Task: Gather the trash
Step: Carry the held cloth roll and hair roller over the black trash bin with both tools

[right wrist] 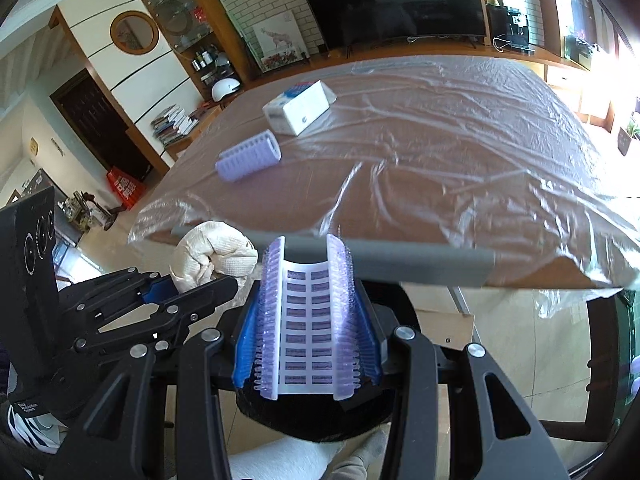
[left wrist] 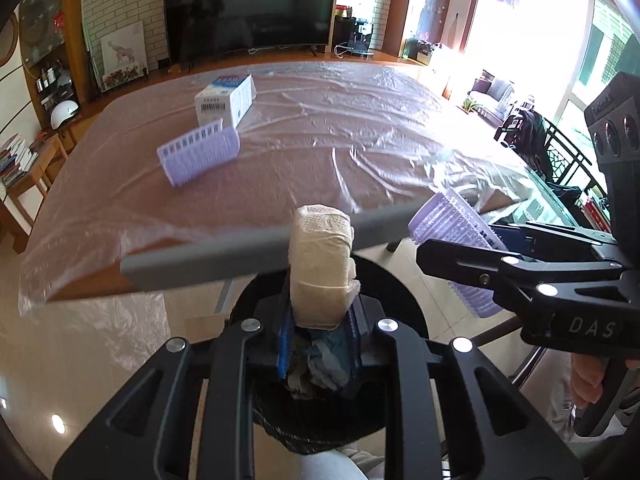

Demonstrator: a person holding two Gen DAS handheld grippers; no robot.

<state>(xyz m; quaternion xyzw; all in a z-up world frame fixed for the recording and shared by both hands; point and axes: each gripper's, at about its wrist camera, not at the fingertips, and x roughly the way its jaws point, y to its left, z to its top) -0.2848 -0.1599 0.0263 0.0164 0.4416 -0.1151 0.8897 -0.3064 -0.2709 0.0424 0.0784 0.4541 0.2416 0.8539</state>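
My left gripper (left wrist: 320,316) is shut on a wad of cream paper towel (left wrist: 322,264), held just off the table's near edge above a black-lined bin (left wrist: 320,412) with crumpled trash in it. My right gripper (right wrist: 306,320) is shut on a purple hair roller (right wrist: 306,316), also above the bin (right wrist: 312,420); the roller also shows in the left wrist view (left wrist: 452,232). A second purple roller (left wrist: 198,154) (right wrist: 248,156) and a white carton (left wrist: 226,100) (right wrist: 300,108) lie on the table.
The table (left wrist: 360,152) is covered in wrinkled clear plastic, with a grey bar (left wrist: 208,256) along its near edge. A TV (left wrist: 250,8) stands behind. Shelves and books are at the left, chairs at the right.
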